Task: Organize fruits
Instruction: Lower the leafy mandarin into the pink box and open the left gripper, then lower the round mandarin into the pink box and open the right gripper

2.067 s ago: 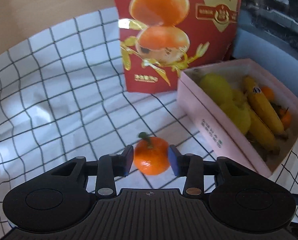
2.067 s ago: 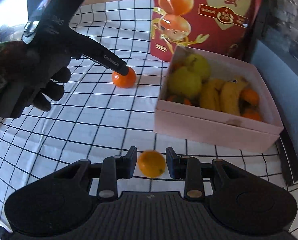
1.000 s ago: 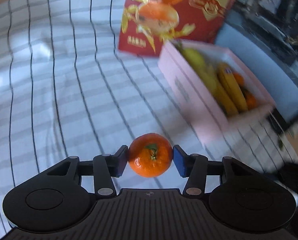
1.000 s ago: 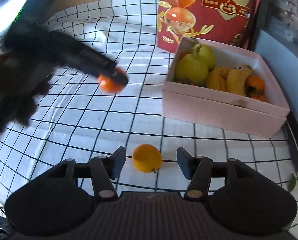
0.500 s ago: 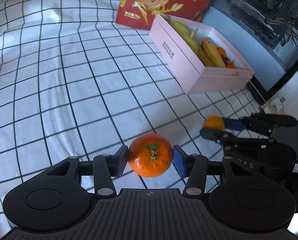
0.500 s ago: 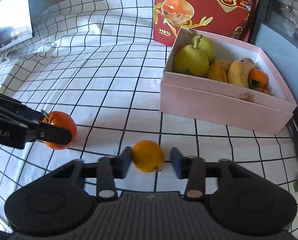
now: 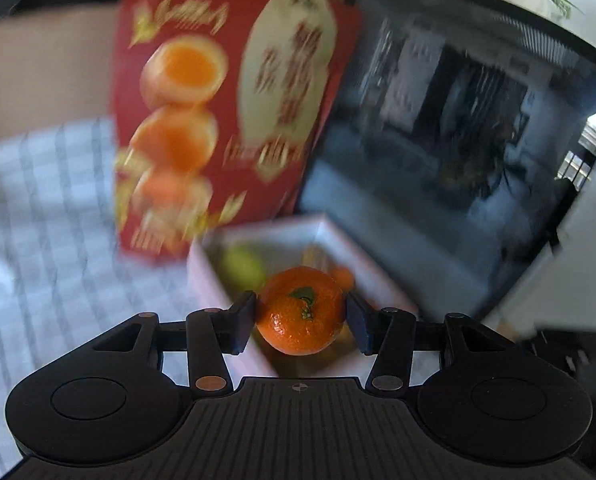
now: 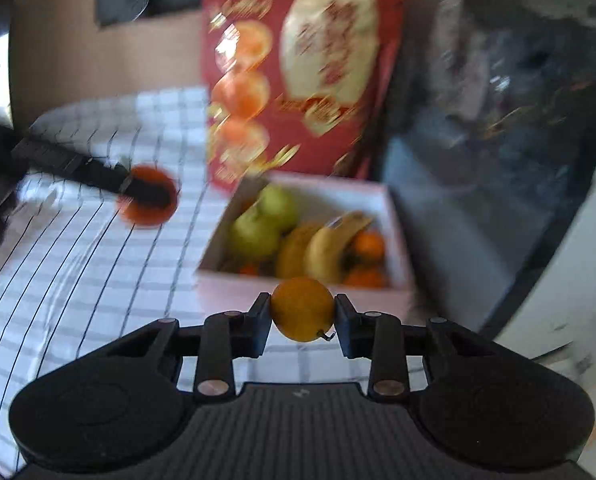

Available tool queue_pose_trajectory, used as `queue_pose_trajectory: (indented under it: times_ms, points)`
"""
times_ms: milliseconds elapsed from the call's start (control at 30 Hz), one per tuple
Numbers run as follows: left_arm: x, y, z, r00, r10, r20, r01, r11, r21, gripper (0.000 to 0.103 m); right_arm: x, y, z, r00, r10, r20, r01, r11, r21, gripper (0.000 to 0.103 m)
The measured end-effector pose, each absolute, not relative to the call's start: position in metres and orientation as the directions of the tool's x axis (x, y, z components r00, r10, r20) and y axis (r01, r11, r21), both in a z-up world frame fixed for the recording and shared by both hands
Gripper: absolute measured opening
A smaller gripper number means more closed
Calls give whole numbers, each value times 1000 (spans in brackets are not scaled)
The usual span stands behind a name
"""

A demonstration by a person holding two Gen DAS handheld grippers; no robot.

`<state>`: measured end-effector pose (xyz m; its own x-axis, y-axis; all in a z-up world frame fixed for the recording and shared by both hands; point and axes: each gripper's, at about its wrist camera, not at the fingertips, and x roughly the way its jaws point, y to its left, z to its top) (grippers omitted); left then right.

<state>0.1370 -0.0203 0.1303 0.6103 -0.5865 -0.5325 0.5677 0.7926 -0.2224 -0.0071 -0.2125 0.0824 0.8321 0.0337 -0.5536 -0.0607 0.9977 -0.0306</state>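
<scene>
Here, in the left wrist view, the left gripper (image 7: 301, 322) pinches a tangerine (image 7: 300, 310) by its sides, stem and leaf scar facing the camera, lifted off the table and hanging before the near edge of the pink box (image 7: 217, 292). The fruit looks light, firm under a thin, soft peel, so a hold across its widest part with modest pressure should keep it from bruising or rolling out. The box, blurred, shows a green pear (image 7: 241, 266) and an orange fruit at its far side; a red bag (image 7: 217, 120) stands behind it on the checked tablecloth (image 7: 37, 220).

In the right wrist view, the right gripper (image 8: 302, 320) is pressed onto a small yellow-orange citrus (image 8: 302, 309), smooth, round, probably slippery, gripped at its middle and raised before the box's near wall. Inside lie two pears (image 8: 265, 220), bananas (image 8: 322, 248) and small oranges (image 8: 368, 246) toward the right corner. To the left, the other gripper carries its tangerine above the cloth.
</scene>
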Motion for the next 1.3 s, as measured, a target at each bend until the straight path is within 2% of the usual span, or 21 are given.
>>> queue_pose_trajectory:
  times_ms: [200,333,567,733,833,900,933,967,1033,1167,1300]
  points:
    - [218,-82,135,604,-586,-540,540,799,-263,54,-7,-231,87,846,-7,-533,-21,999,-46,33]
    - [243,-92,127,616,-565,-549,492,820,-292,52,-4,-242,81,838,-7,-546,-5,1000,-20,33]
    - [197,-62,110,624,-550,-555,493,828,-266,52,5,-258,68,807,-4,-590,18,1000,18,33]
    - [152,-27,84,603,-549,-579,476,830,-291,52,26,-260,72,795,24,-606,-1,999,38,33]
    - [138,-12,69,592,-528,-608,434,845,-311,52,47,-252,90,829,33,-558,-41,999,-2,33]
    - [128,-5,63,595,-512,-620,406,857,-318,52,69,-244,108,875,37,-483,-63,997,-39,33]
    - [122,-3,61,601,-504,-620,396,862,-316,52,80,-241,117,895,45,-445,-68,997,-36,35]
    - [117,-1,60,608,-497,-620,390,866,-312,52,92,-240,125,913,62,-404,-76,997,-18,46]
    - [104,3,57,619,-478,-623,390,876,-285,52,114,-236,136,917,69,-393,-76,997,-2,58]
    - [84,10,40,614,-449,-650,403,886,-231,52,117,-237,131,897,81,-435,-49,995,83,58]
    - [68,14,18,628,-386,-676,372,912,-175,53,83,-232,96,849,78,-522,-18,993,118,59]
